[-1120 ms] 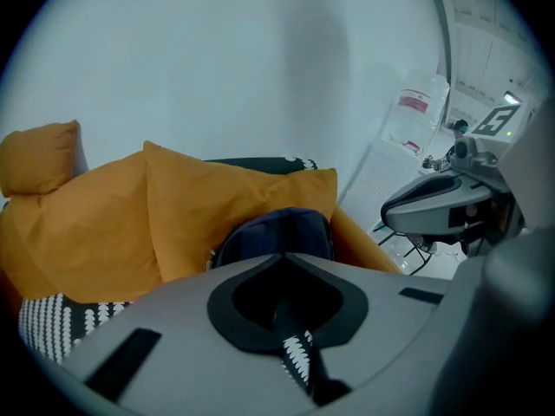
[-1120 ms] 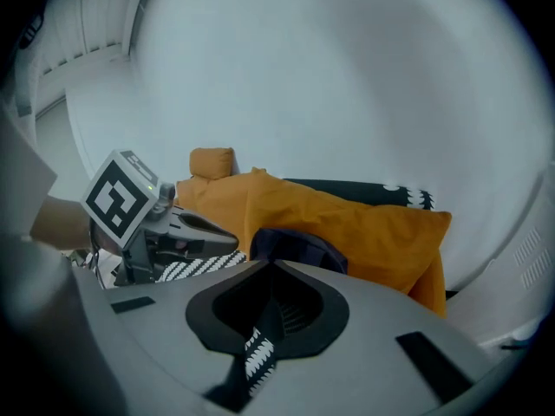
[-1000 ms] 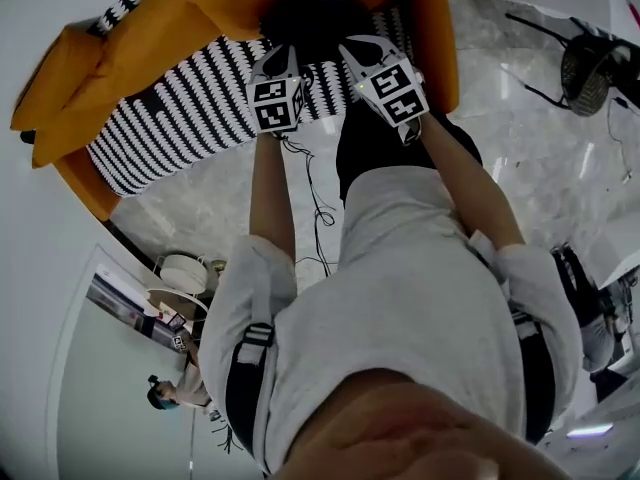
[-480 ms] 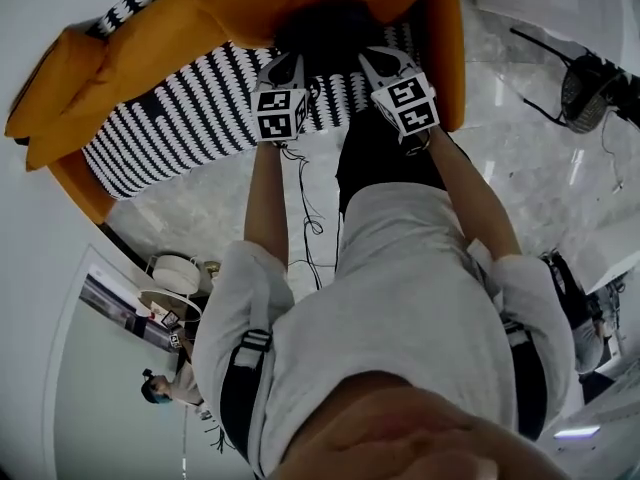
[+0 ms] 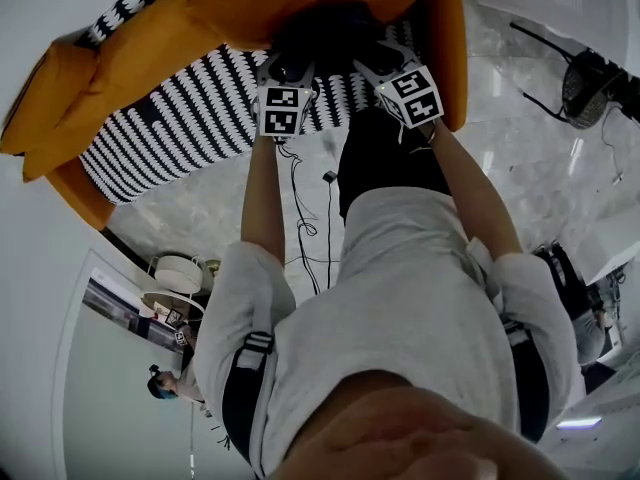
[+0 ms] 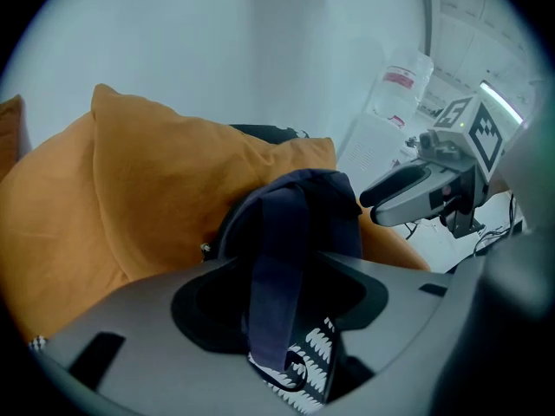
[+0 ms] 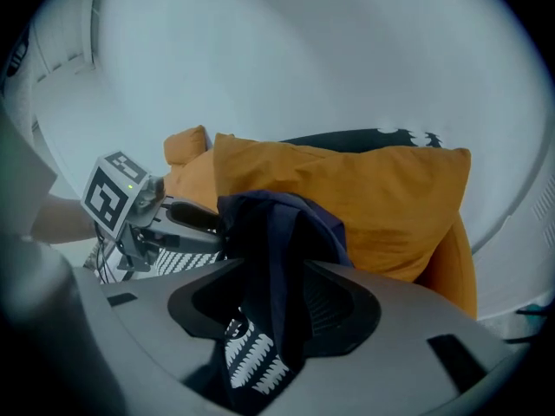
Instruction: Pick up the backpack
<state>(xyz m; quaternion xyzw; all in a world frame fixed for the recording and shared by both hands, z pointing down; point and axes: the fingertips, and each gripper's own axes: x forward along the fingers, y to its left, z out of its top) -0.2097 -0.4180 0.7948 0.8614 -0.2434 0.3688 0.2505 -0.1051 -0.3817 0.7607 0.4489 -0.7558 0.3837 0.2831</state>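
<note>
Nearest the cameras, both tools have a hold. The left hand-held gripper (image 6: pixel 277 319) has its jaws drawn in on a dark blue strap (image 6: pixel 276 267), which runs up between them to the bag. The right hand-held gripper (image 7: pixel 277 319) is likewise closed on dark backpack material. Whether that is the second strap or a fold of the top panel is hard to tell from its view.

Just beyond the jaws, the backpack (image 5: pixel 325 28) sits on the black-and-white seat cover (image 5: pixel 180 118) of an orange sofa (image 5: pixel 440 38). Its back leans into an orange cushion (image 6: pixel 156 189).

With both grips made, the step in hand looks to be the lift itself. To do it well:

- Raise the two grippers together and level, so the load is shared and the bag does not swing to one side.
- Take up the slack in the strap first, then lift steadily. A jerk could pull the webbing through the jaws.
- Draw the bag slightly toward the body as it rises, clear of the cushion behind it, so the soft fabric does not drag or catch.
- Watch the right-hand hold. If it is only a pinch of loose cloth, it may slip once the bag's weight comes on.
</note>
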